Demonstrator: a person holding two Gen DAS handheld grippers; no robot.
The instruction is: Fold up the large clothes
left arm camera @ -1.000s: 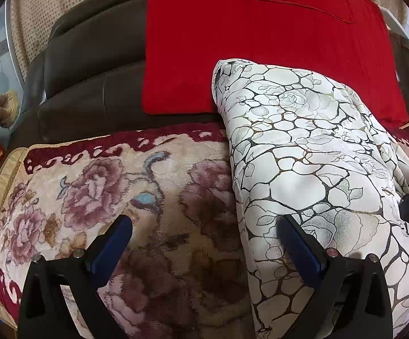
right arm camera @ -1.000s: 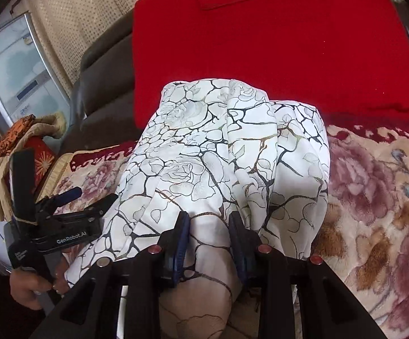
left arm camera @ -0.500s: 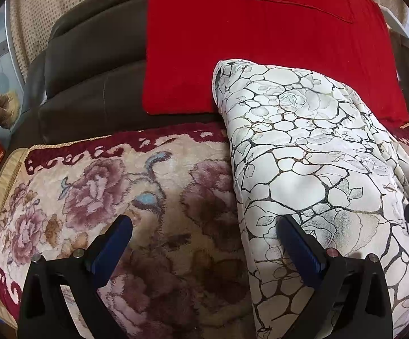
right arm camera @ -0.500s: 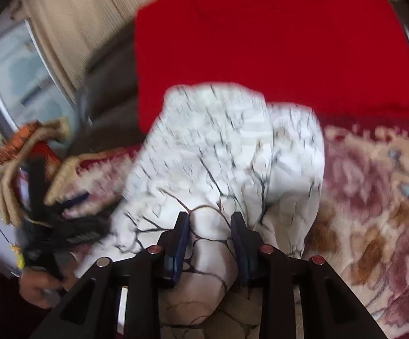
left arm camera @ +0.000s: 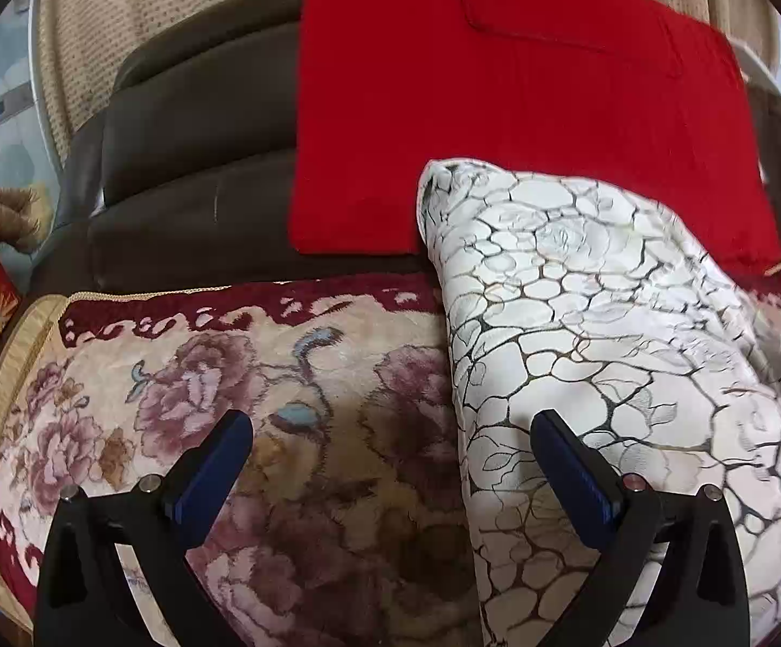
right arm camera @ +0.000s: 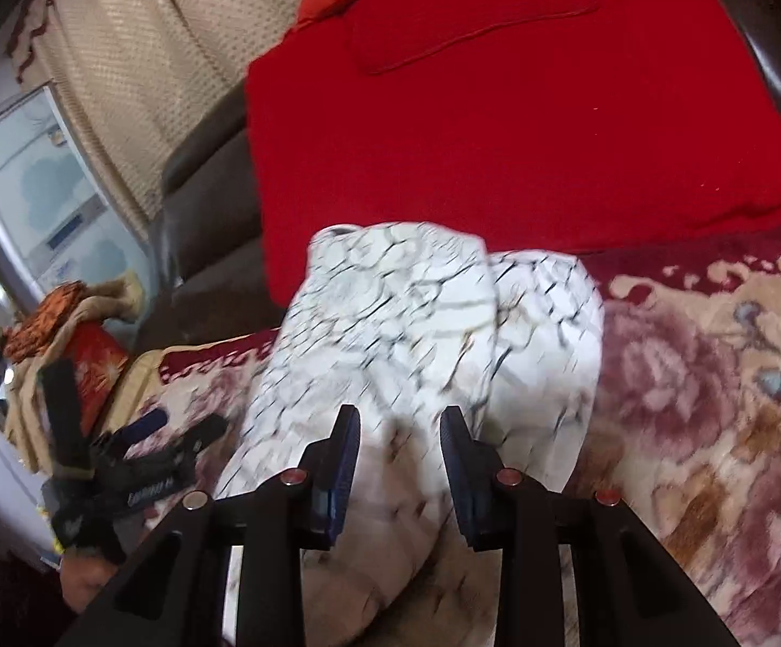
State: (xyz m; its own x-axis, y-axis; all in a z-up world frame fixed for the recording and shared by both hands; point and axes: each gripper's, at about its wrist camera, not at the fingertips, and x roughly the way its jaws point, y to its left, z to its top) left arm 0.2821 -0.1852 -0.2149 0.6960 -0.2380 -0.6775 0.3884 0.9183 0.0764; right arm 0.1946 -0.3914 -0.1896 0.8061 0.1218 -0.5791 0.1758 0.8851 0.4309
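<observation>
your right gripper (right arm camera: pixel 400 434) pinches the white garment's (left arm camera: pixel 595 334) near fold; your left gripper (left arm camera: pixel 390 458) gapes wide astride its left edge, floral blanket (left arm camera: pixel 174 404) beyond.

Bare floral blanket (left arm camera: pixel 239 404) lies left of the folded garment (left arm camera: pixel 595 334); red cushion (left arm camera: pixel 498 108) blocks behind
</observation>
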